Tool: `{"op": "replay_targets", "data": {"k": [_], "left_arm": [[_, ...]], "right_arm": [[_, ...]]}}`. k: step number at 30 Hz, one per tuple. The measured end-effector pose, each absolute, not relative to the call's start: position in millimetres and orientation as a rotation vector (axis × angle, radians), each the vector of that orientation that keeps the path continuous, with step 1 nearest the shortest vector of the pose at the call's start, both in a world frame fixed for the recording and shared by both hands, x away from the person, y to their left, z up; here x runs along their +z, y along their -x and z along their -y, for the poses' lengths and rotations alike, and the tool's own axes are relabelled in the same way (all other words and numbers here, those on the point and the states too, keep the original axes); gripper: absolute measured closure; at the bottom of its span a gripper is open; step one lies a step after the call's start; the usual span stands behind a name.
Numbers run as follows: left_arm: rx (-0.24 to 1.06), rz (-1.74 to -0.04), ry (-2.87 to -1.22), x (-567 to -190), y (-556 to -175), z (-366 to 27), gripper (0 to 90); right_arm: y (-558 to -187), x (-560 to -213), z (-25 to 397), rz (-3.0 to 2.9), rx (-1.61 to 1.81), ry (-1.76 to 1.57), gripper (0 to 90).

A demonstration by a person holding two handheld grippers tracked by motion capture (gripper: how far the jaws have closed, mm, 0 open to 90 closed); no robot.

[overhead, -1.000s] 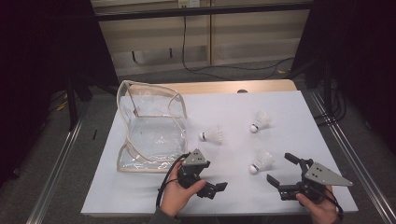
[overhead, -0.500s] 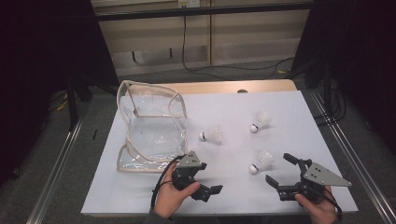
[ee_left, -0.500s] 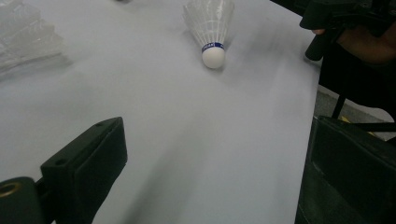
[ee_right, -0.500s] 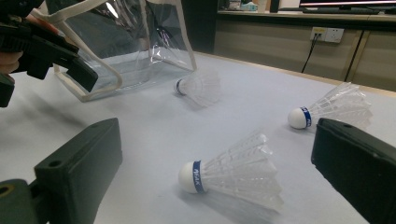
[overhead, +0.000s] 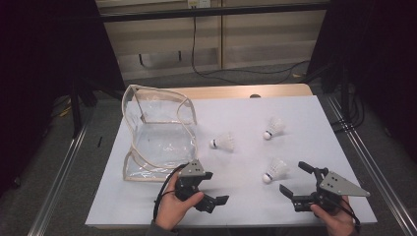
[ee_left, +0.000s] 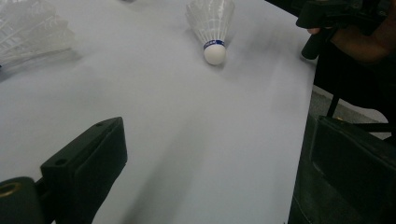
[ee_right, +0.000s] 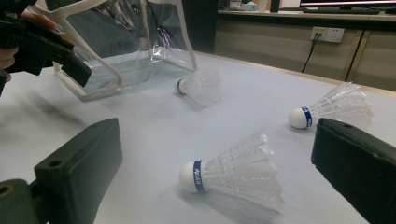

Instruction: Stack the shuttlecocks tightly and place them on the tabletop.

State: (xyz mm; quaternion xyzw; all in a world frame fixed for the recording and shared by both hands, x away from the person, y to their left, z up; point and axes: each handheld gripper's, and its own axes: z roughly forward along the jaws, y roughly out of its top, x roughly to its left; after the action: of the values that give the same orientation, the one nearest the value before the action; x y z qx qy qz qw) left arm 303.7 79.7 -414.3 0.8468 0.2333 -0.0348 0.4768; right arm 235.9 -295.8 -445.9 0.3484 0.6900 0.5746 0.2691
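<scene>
so far nothing is held. the left gripper (overhead: 209, 194) has drifted a little toward the person and to the left over the last second, sliding away from the near edge of the clear bag (overhead: 160, 132); it now sits low over the near side of the white table (overhead: 305, 113), its jaws wide apart with only bare table between them in the left gripper view. the right gripper (overhead: 300, 184) has hardly moved; its jaws also stand wide, and in the right gripper view the nearest shuttlecock (ee_right: 236, 179) lies on its side just ahead of them, cork pointing left, untouched.

the three shuttlecocks are where they were: the nearest one just far-left of the right gripper, the middle shuttlecock (overhead: 223, 142) just right of the bag's open mouth, the far shuttlecock (overhead: 274, 128) further right, toward the far side of the table. the bag stands open at the far left, empty as far as i can see.

my read is that the left hand's small retreat changes little; the work looks like bagging shuttlecocks, and the right gripper is best placed to close on the nearest one first.
</scene>
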Motion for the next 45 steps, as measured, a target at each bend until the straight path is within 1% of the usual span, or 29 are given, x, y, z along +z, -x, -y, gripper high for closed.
{"op": "replay_targets", "data": {"k": [15,30,45], "left_arm": [[-0.046,-0.596,-2.047,-410,-301,-101,4.1],[-0.014,-0.585,-2.039,-408,-298,-119,4.0],[0.025,-0.593,-2.026,-408,-296,-135,4.0]], "right_arm": [[-237,-446,295,-1.861,1.55,-0.939,1.5],[-237,-446,295,-1.865,1.55,-0.936,1.5],[-243,-441,303,-1.843,1.527,-0.963,1.3]]}}
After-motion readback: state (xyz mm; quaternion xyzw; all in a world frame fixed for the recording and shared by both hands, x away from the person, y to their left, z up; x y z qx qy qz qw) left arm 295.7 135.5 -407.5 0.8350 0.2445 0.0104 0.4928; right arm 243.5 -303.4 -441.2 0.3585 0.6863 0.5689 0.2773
